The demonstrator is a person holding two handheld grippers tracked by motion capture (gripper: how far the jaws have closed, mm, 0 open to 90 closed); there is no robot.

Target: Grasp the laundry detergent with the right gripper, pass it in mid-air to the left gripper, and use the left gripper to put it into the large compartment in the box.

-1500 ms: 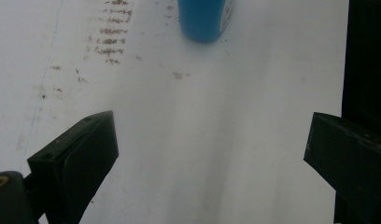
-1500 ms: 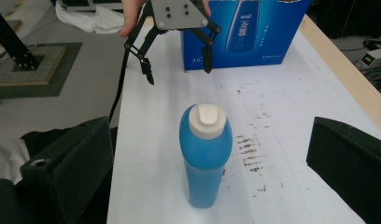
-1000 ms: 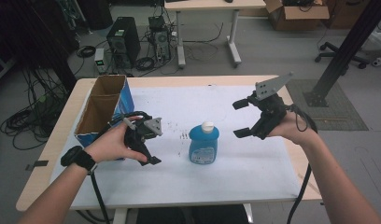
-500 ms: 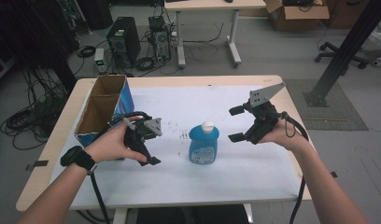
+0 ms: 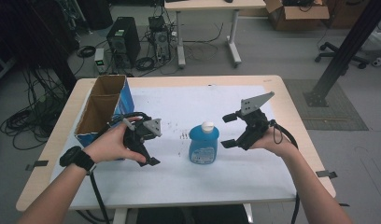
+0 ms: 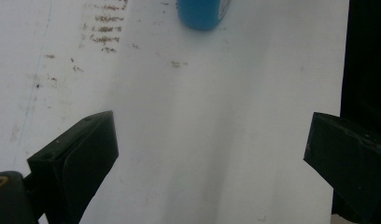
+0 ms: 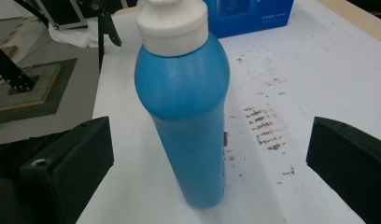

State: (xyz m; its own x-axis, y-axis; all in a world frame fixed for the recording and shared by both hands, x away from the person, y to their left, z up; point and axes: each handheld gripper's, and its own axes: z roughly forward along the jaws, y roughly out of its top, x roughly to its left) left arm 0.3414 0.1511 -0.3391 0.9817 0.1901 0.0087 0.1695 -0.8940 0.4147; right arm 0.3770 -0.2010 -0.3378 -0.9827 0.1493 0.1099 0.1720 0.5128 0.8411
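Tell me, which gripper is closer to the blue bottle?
Right. The right gripper sits open just beside the blue bottle, aimed at it. The left gripper is farther off on the bottle's other side, also open.

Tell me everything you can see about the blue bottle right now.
The blue bottle looks like matte plastic, flat-sided with rounded shoulders, topped by a white cap that is on. A label on one face shows in the high view. It stands upright on the white table cover, mid-table, between the two grippers. Nothing touches it: the right gripper is open and aimed at it, with the bottle standing beyond its jaws.
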